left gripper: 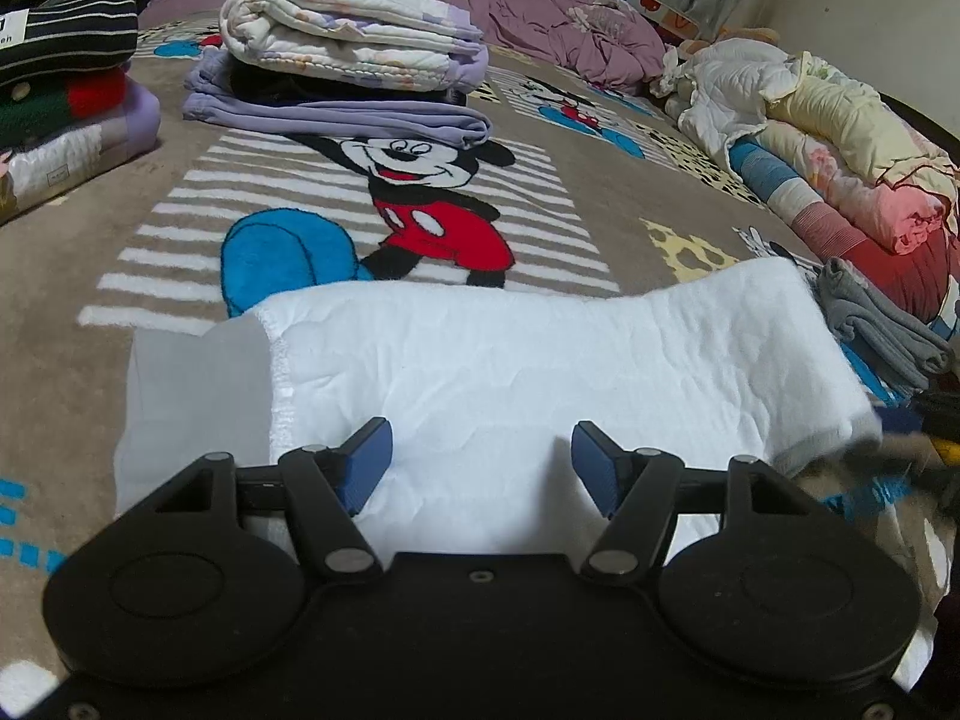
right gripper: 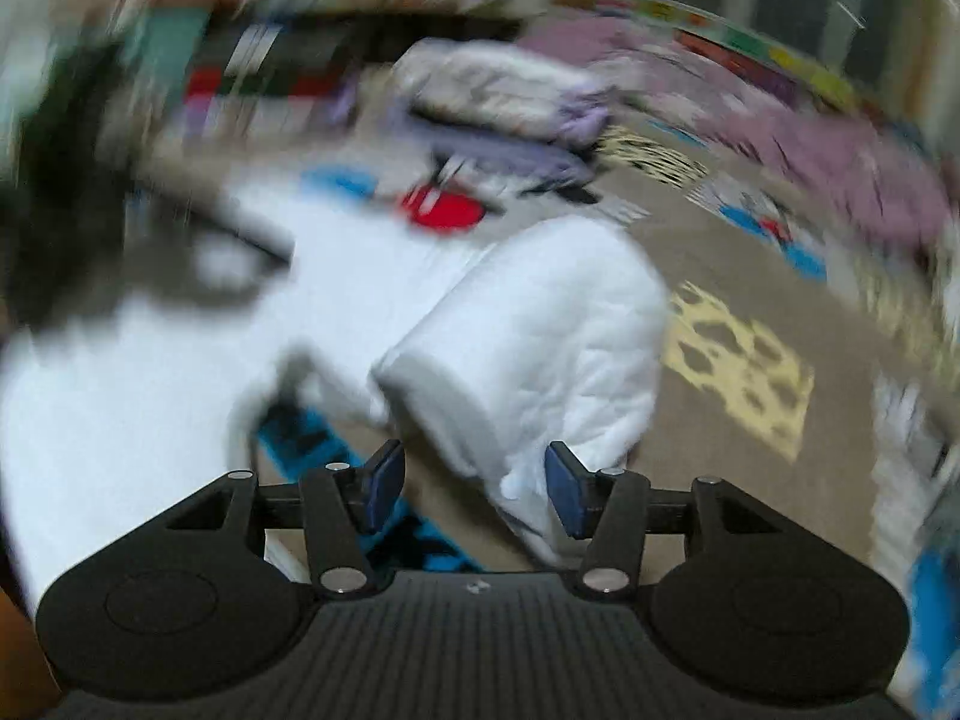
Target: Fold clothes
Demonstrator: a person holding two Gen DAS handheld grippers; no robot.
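A white quilted garment (left gripper: 510, 372) lies spread on the Mickey Mouse carpet (left gripper: 420, 210), with a grey-trimmed edge at its left. My left gripper (left gripper: 480, 462) is open just above the garment's near part and holds nothing. In the blurred right wrist view the same white garment (right gripper: 528, 336) shows a folded sleeve with a grey cuff. My right gripper (right gripper: 474, 486) is open, with the cuff's lower edge lying between its blue pads (right gripper: 564, 492); the pads stand apart from the cloth.
A stack of folded clothes (left gripper: 342, 54) sits at the far middle. Another folded pile (left gripper: 66, 78) stands at far left. Rolled quilts and bedding (left gripper: 840, 162) line the right side, with a grey folded item (left gripper: 882, 330) beside the garment. Purple bedding (left gripper: 570, 30) lies at the back.
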